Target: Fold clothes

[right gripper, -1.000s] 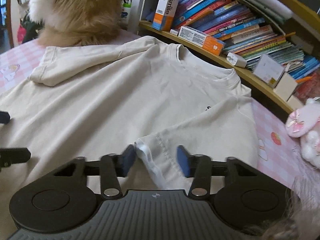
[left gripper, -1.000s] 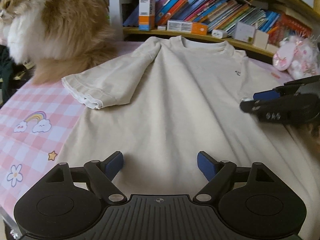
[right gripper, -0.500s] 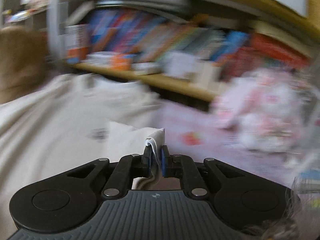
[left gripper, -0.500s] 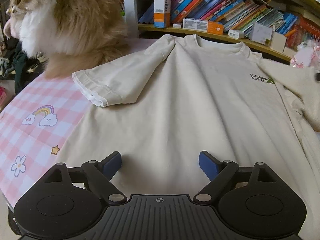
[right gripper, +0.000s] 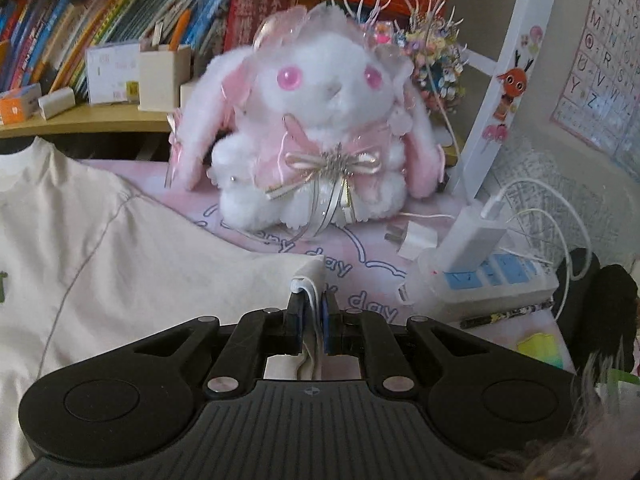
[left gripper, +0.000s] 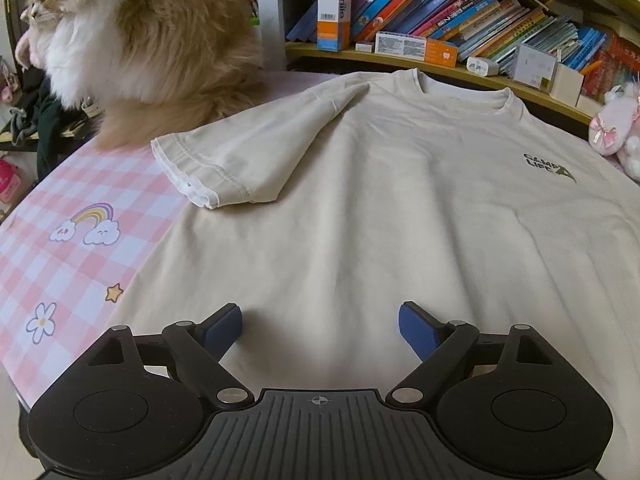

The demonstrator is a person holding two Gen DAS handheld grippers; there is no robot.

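Observation:
A cream T-shirt (left gripper: 380, 208) lies face up on the pink checked tablecloth (left gripper: 60, 240), collar toward the bookshelf, a small dark logo (left gripper: 550, 166) on its chest. Its left sleeve (left gripper: 224, 164) is folded in over the body. My left gripper (left gripper: 320, 322) hovers open over the lower part of the shirt, nothing between its blue pads. In the right wrist view my right gripper (right gripper: 311, 312) is shut on the hem of the right sleeve (right gripper: 160, 264), which stretches outward toward the table's right side.
A fluffy orange and white cat (left gripper: 152, 40) sits at the table's back left, next to the folded sleeve. A pink plush rabbit (right gripper: 320, 128) stands at the back right, with a power strip, charger and cables (right gripper: 480, 268) beside it. Bookshelves (left gripper: 440, 12) line the back.
My right gripper closed on the right sleeve's hem and pulled it from over the chest out to the right, uncovering the logo. The left gripper stayed open and barely moved.

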